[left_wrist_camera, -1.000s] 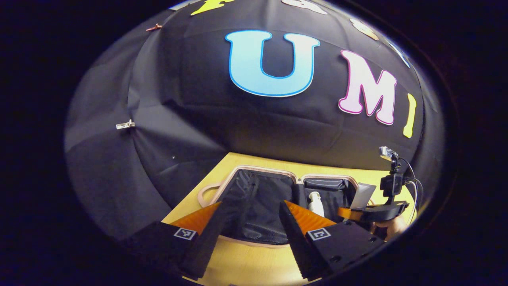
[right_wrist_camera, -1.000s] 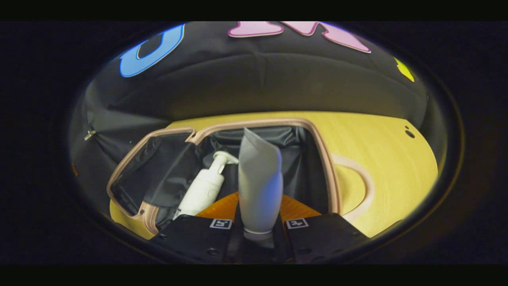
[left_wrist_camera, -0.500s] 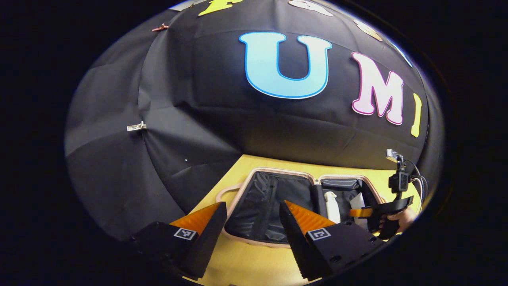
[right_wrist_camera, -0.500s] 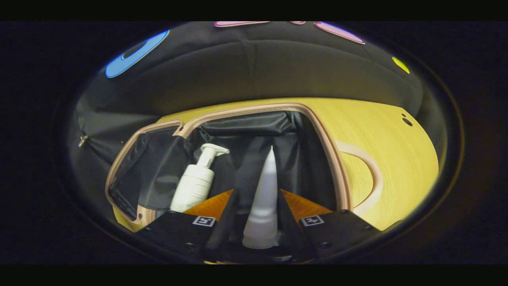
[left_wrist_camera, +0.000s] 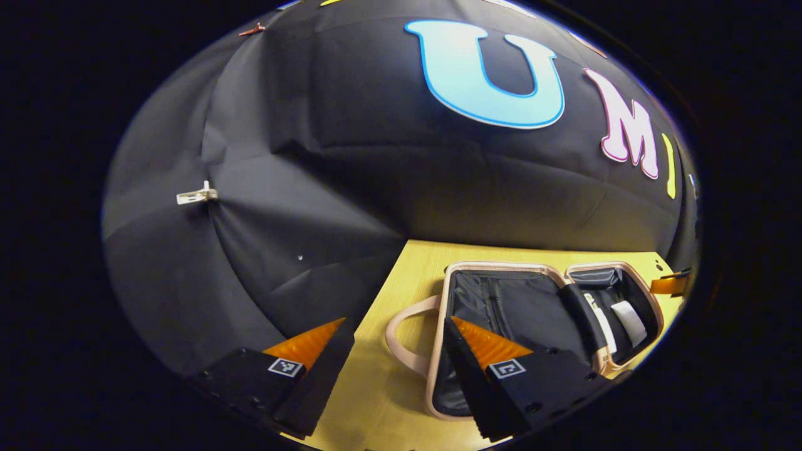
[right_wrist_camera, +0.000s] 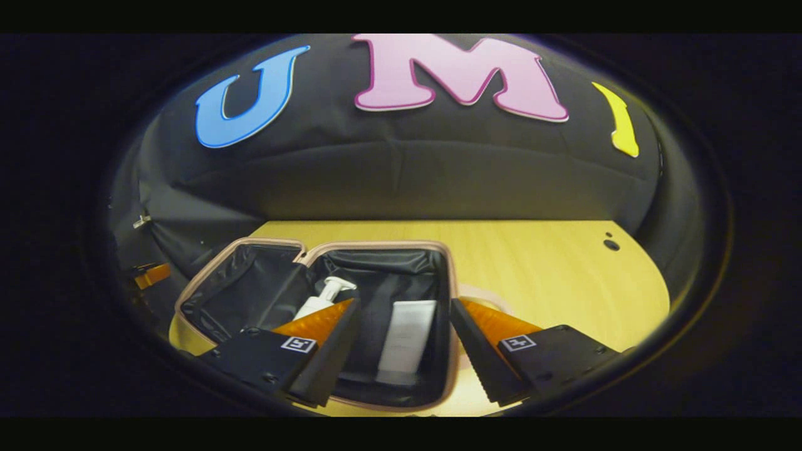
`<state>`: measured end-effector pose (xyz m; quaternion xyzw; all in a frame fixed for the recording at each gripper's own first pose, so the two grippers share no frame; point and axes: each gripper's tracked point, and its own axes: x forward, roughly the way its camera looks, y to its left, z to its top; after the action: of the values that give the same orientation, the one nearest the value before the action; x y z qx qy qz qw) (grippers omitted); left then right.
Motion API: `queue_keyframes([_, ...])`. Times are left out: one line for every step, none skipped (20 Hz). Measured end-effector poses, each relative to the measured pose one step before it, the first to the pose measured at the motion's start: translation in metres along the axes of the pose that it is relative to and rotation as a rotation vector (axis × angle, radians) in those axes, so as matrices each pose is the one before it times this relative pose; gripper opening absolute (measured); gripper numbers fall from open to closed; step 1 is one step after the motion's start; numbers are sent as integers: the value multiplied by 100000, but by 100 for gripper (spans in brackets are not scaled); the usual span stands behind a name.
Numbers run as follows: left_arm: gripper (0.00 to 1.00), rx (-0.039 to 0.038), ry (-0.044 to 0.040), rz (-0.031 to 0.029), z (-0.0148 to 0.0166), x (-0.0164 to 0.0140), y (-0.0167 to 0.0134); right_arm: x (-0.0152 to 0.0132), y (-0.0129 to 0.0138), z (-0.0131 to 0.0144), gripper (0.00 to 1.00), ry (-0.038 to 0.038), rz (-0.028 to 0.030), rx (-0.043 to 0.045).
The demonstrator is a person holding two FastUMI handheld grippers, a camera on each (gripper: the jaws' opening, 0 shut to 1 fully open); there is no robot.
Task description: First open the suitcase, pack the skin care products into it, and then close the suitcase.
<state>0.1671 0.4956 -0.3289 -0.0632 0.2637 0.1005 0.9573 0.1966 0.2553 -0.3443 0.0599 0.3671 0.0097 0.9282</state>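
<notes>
Right tongs (right_wrist_camera: 404, 326) apart, empty, above open pink-rimmed, black-lined suitcase (right_wrist_camera: 448, 294) on yellow wooden counter (right_wrist_camera: 551, 269). Below them: flat white tube (right_wrist_camera: 407, 341), white pump bottle (right_wrist_camera: 322, 299) alongside. Left tongs (left_wrist_camera: 391, 341) apart, near lid edge. Next, probably: lift lid evenly; mind the lining.

The left gripper (left_wrist_camera: 395, 347) is held low with its two fingers spread wide apart and nothing between them. The right gripper (right_wrist_camera: 404, 322) is likewise held low, tilted downward, its fingers parted wide, gripping nothing.
</notes>
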Motion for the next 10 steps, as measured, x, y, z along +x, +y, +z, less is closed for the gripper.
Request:
queue_keyframes([92, -2038, 2229, -718, -481, 1268, 516, -969, -761, 649, 92, -2843, -330, -3481])
queue_keyframes([92, -2243, 1953, -1238, -335, 1411, 347, -1058, -627, 408, 94, -2562, 389, -3237])
queue_keyframes([92, -1632, 2303, -343, -504, 1231, 526, -1082, -710, 216, 94, -1416, -367, -2920])
queue_keyframes([92, -440, 2597, 110, -404, 1269, 650, -1268, -678, 4, 95, -1408, 5, -2510])
queue_keyframes([92, 331, 3124, -20, -566, 1101, 543, -1004, -540, 11, 96, -983, 69, -2334])
queue_keyframes([92, 718, 3232, 39, -539, 781, 496, -1226, -717, -85, 97, -627, -795, -1962])
queue_keyframes([92, 965, 3600, -35, -673, 749, 299, -968, -677, -49, 97, -1003, -1089, -2030])
queue_keyframes([93, 1220, 3556, -536, -616, 599, 266, -1123, -620, -20, 97, -811, -1295, -1224])
queue_keyframes([92, 1226, 2814, 484, -427, 414, 390, -845, -493, 262, 100, -2103, -1230, 193])
queue_keyframes([92, 1541, 2575, -547, -351, 567, 144, -968, -240, 118, 98, -2018, -976, 908])
